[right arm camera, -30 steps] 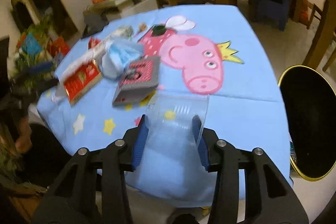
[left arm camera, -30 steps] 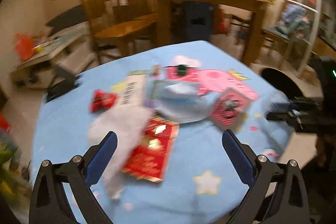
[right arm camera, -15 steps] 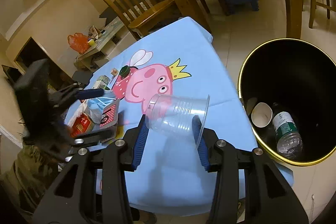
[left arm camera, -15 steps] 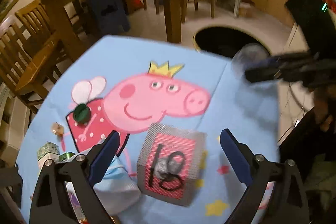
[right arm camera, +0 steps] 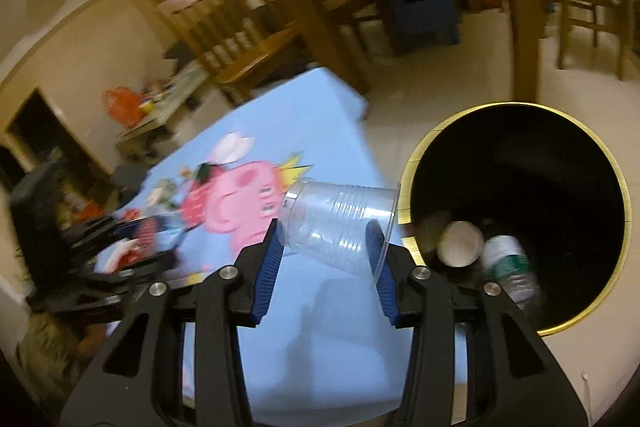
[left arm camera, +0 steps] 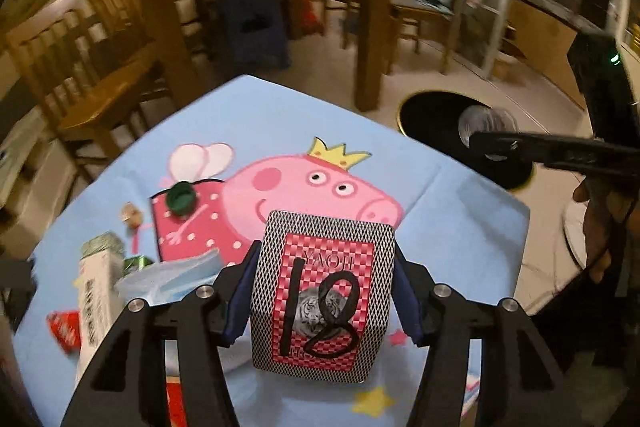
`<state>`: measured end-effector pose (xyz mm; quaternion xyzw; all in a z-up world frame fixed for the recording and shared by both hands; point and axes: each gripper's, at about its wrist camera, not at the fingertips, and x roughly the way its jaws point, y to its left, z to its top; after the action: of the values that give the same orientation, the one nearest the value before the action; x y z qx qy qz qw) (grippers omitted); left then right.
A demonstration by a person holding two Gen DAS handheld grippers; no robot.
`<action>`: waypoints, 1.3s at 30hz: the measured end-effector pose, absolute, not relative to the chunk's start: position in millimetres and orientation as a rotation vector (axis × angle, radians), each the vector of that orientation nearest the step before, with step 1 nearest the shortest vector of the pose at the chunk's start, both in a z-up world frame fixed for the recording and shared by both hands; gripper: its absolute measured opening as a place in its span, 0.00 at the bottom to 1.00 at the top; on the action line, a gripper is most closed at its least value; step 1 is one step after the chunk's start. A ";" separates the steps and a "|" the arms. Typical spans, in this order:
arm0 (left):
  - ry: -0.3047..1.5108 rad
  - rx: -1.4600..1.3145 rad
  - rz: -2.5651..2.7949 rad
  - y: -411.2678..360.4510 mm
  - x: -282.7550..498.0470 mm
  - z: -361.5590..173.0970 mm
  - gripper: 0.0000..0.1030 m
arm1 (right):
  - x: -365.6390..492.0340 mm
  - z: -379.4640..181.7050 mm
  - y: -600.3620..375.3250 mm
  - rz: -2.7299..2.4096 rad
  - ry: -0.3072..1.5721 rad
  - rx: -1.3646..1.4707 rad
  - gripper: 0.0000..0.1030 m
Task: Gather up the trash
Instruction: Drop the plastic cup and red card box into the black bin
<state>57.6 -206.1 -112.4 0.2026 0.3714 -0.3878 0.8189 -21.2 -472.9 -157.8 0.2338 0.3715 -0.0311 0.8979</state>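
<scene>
Moved since the earlier frame: left gripper (left arm camera: 326,293), then spread wide, now clenched on card box (left arm camera: 322,297) marked "18", at the blue tablecloth (left arm camera: 280,123). Right gripper (right arm camera: 326,255) grasps clear plastic cup (right arm camera: 340,223), tilted, at the gold rim of the black bin (right arm camera: 516,211). Bin holds paper cup (right arm camera: 460,243), bottle (right arm camera: 512,267). Green cap (left arm camera: 181,198) on cloth.

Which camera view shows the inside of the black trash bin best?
The right wrist view: the trash bin opens toward the camera, showing its contents. The left wrist view shows only its dark, partly hidden mouth.
</scene>
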 end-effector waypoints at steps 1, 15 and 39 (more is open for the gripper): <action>0.780 0.429 -0.791 -207.6 53.4 -107.8 0.56 | -16.3 -161.7 -478.7 -0.102 0.801 0.467 0.40; 0.843 0.243 -0.709 -238.1 45.9 -96.9 0.56 | -19.6 -161.7 -539.5 -0.402 0.763 0.433 0.59; 0.791 0.383 -0.892 -408.9 31.0 -93.3 0.71 | -158.9 -129.5 -626.7 -0.677 0.275 0.777 0.82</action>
<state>31.0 -408.9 -93.3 0.1795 0.3703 -0.4173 0.8102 -158.9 -626.7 -129.5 0.3705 0.1309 -0.3225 0.8611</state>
